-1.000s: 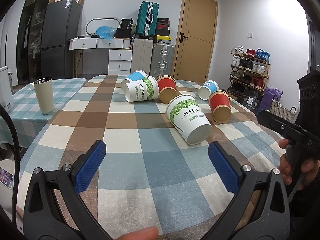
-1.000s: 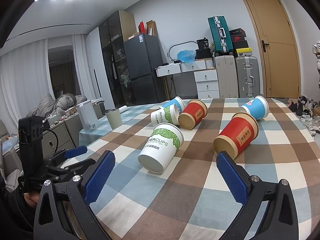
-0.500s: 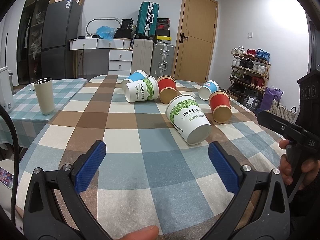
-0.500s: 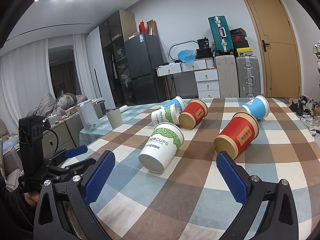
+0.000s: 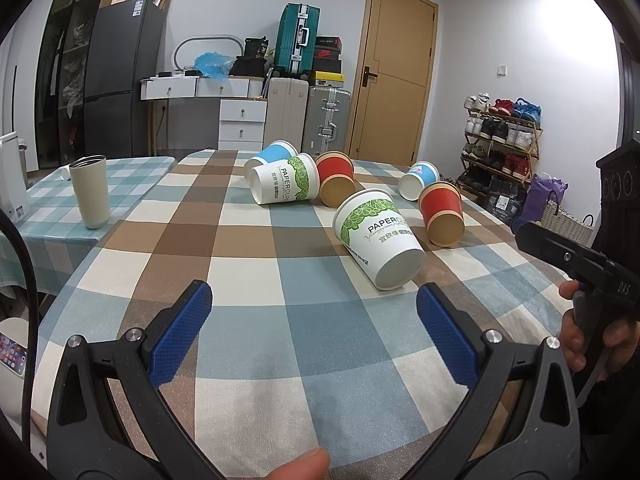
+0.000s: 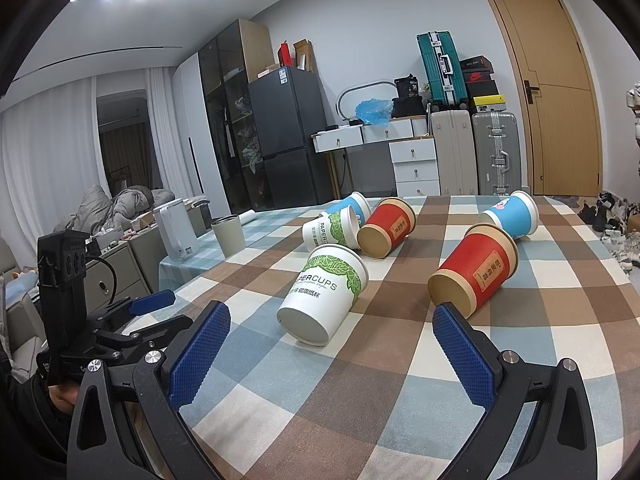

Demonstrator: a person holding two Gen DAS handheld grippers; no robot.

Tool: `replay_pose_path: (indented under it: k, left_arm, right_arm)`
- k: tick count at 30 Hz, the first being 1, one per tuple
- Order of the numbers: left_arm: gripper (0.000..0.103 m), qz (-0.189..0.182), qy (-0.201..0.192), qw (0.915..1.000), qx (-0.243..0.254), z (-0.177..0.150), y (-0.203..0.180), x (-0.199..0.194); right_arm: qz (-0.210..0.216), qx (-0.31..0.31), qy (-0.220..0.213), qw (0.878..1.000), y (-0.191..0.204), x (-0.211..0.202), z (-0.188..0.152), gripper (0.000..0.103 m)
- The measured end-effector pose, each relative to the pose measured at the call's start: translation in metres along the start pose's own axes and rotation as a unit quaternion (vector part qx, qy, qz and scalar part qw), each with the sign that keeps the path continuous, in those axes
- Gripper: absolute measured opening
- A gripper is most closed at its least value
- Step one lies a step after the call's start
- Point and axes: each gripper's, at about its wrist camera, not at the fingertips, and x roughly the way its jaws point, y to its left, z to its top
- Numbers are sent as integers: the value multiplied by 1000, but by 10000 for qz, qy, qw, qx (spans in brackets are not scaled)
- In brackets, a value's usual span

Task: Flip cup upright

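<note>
Several paper cups lie on their sides on the checked tablecloth. The nearest is a white and green cup, base toward me; it also shows in the right wrist view. A red cup lies right of it, nearest my right gripper in its view. Farther back lie another white and green cup, a red cup and two blue cups. My left gripper is open and empty, short of the cups. My right gripper is open and empty too.
A beige tumbler stands upright on the smaller checked table at the left, by a white appliance. Suitcases, drawers, a fridge and a door line the far wall. A shoe rack stands right of the table.
</note>
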Motion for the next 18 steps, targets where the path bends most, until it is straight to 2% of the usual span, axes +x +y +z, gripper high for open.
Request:
replay_pose_path:
  k: [18]
  left_arm:
    - [102, -1, 0, 10000, 6, 0, 0, 0]
  right_arm:
    - [15, 12, 15, 10000, 1, 1, 0, 103]
